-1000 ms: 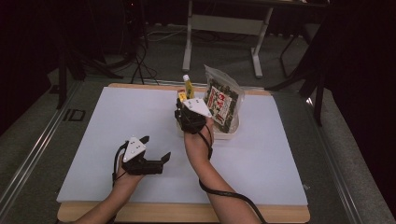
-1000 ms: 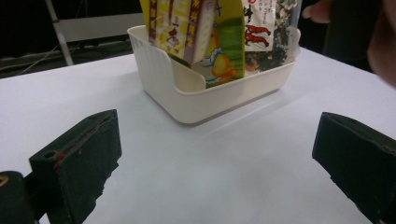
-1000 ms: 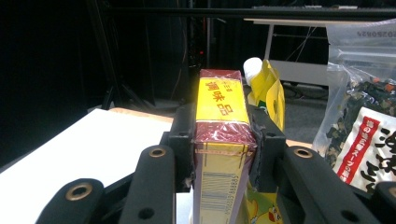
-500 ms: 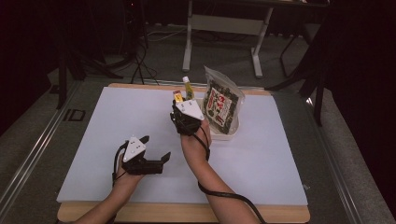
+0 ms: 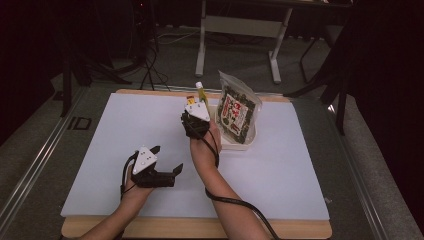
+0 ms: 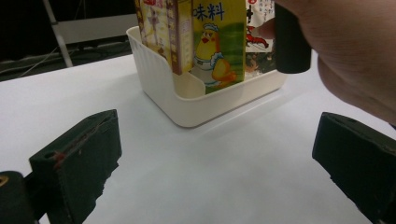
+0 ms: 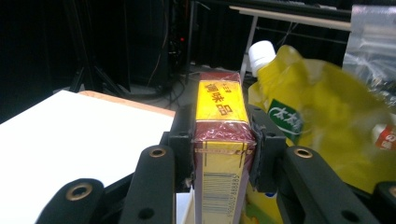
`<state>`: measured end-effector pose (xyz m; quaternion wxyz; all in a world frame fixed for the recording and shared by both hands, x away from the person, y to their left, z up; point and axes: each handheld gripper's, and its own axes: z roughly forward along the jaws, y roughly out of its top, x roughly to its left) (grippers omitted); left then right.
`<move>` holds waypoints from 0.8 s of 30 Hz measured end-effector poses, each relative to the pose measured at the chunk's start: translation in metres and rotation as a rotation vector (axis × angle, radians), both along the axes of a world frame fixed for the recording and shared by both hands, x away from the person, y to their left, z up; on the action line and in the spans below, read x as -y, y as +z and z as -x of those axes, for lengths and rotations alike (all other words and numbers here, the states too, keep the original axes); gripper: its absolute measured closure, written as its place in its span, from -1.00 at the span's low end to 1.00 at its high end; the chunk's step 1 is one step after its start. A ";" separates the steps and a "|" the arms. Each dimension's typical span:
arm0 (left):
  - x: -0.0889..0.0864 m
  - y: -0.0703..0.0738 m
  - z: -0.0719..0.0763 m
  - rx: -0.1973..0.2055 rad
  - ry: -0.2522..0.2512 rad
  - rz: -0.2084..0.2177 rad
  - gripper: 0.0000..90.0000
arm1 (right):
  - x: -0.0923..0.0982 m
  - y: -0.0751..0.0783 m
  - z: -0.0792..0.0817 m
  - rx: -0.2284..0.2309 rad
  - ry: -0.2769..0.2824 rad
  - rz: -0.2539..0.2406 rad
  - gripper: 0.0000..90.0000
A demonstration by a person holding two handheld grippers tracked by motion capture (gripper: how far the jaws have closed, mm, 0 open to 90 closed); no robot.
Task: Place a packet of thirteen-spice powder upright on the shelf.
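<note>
My right gripper (image 5: 193, 106) is shut on a tall yellow and red box (image 7: 219, 102), its pads pressed on both sides (image 7: 219, 136). The box (image 6: 161, 32) stands upright with its lower end inside the left corner of a white basket (image 6: 163, 88), next to a yellow spouted pouch (image 7: 299, 116). The pouch (image 5: 200, 92) and a clear bag of dark seaweed (image 5: 237, 112) lean in the same basket (image 5: 243, 144). My left gripper (image 5: 166, 158) lies on the white tabletop nearer the person, open, with nothing between its jaws (image 6: 215, 163).
A white board (image 5: 100, 130) covers the wooden table; wood shows at its near edge (image 5: 200, 227). The right gripper's cable (image 5: 235, 202) trails along the forearm. Beyond the table's far edge stand a desk frame (image 5: 240, 25) and dark stands on the floor.
My right hand has shifted a little to the left and lower with the box still in its grip. The left gripper has stayed where it was.
</note>
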<state>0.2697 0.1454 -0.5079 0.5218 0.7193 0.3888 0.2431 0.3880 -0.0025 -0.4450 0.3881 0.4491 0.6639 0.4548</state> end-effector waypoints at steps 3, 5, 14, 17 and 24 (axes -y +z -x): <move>0.000 -0.001 0.000 -0.001 -0.003 -0.006 -0.96 | -0.002 -0.003 -0.004 -0.017 -0.011 -0.015 0.49; 0.000 -0.001 0.000 -0.001 -0.004 -0.004 -0.96 | -0.002 -0.005 -0.005 -0.016 -0.015 -0.024 0.48; 0.002 -0.002 -0.001 -0.006 -0.009 -0.005 -0.96 | -0.006 -0.005 -0.008 -0.043 -0.025 -0.066 0.45; 0.002 -0.002 -0.001 -0.008 -0.009 -0.004 -0.96 | -0.010 -0.005 -0.008 -0.051 -0.029 -0.070 0.43; 0.002 -0.003 -0.001 -0.010 -0.009 -0.005 -0.96 | -0.010 -0.004 -0.010 -0.077 -0.043 -0.105 0.42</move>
